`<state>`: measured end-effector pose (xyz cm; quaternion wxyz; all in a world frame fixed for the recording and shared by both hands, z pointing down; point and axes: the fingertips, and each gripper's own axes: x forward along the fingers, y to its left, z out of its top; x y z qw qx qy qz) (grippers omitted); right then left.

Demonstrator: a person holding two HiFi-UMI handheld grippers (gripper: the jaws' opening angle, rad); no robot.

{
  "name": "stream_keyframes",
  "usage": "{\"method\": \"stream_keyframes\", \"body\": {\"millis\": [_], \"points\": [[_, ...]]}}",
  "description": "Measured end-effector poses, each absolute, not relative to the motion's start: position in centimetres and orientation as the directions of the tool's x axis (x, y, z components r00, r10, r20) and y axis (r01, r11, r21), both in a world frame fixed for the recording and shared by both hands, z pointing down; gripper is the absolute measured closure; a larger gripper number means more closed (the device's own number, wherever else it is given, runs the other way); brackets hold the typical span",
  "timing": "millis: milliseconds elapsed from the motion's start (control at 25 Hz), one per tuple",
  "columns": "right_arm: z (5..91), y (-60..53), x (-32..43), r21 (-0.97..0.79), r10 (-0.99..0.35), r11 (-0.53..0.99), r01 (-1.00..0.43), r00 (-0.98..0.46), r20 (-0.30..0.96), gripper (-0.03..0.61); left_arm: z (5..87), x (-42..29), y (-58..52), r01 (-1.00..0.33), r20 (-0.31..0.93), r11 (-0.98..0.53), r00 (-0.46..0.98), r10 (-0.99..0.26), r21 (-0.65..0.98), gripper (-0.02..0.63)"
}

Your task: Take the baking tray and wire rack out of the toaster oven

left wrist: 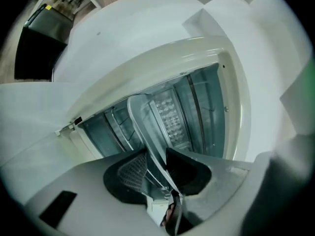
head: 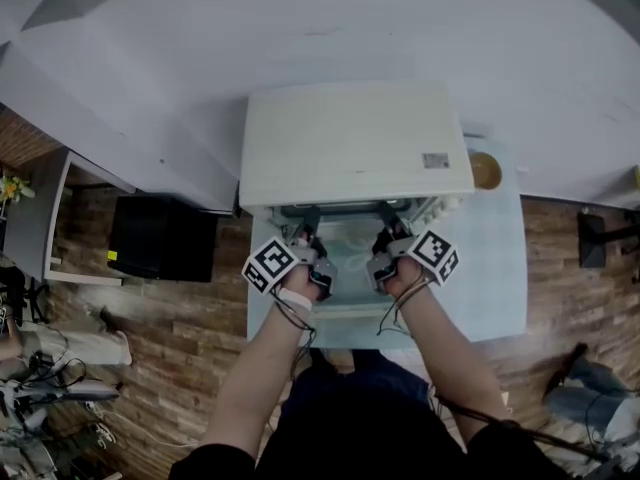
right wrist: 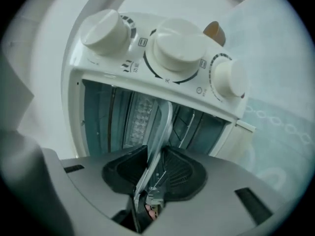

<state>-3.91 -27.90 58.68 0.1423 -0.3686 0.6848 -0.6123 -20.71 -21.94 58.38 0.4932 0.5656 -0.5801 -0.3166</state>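
A white toaster oven [head: 355, 143] stands on a pale blue table [head: 495, 268] with its front open toward me. The shiny metal baking tray [head: 350, 240] lies in the oven's mouth. My left gripper [head: 305, 233] holds the tray's near rim on the left side, my right gripper [head: 390, 233] on the right side. In the left gripper view the tray [left wrist: 165, 114] runs edge-on between the black pads [left wrist: 129, 173], pinched. The right gripper view shows the same: the tray's rim [right wrist: 160, 132] is clamped between the pads [right wrist: 184, 173]. Thin wire bars [right wrist: 189, 124] show deeper inside; the rack is otherwise hidden.
The oven's three white knobs [right wrist: 179, 48] sit beside the opening on its right. The lowered glass door [head: 345, 303] lies below my hands. A brown round cup [head: 486, 170] stands at the oven's right. A black box [head: 160, 238] sits on the wooden floor at left.
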Motion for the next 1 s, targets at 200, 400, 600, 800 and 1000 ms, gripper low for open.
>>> {"method": "stream_keyframes", "body": {"millis": [200,400,600,800,1000], "points": [[58.6,-25.5,-2.9,-0.939,-0.692,-0.015,-0.343,-0.674,0.257,0.468,58.4,-19.8,-19.5,-0.324,0.204,0.145,0.158,-0.966,0.935,0.495],[58.7,-23.2,-2.2,-0.931,-0.698,-0.033,-0.364,-0.658,0.282,0.468,58.4,-19.1,-17.3,-0.317,0.198,0.130,0.192,-0.961,0.939,0.497],[58.6,-21.0,-1.3,-0.930,-0.709,-0.020,-0.367,-0.650,0.272,0.466,58.2,-18.3,-15.0,-0.306,0.181,0.108,0.220,-0.959,0.946,0.499],[58.3,-18.9,-0.4,-0.929,-0.722,-0.019,-0.368,-0.638,0.268,0.465,57.8,-17.5,-12.9,-0.303,0.164,0.083,0.250,-0.954,0.949,0.499],[58.2,-16.6,0.3,-0.930,-0.733,-0.031,-0.366,-0.624,0.270,0.466,57.7,-16.8,-10.7,-0.289,0.162,0.077,0.282,-0.946,0.954,0.499]]}}
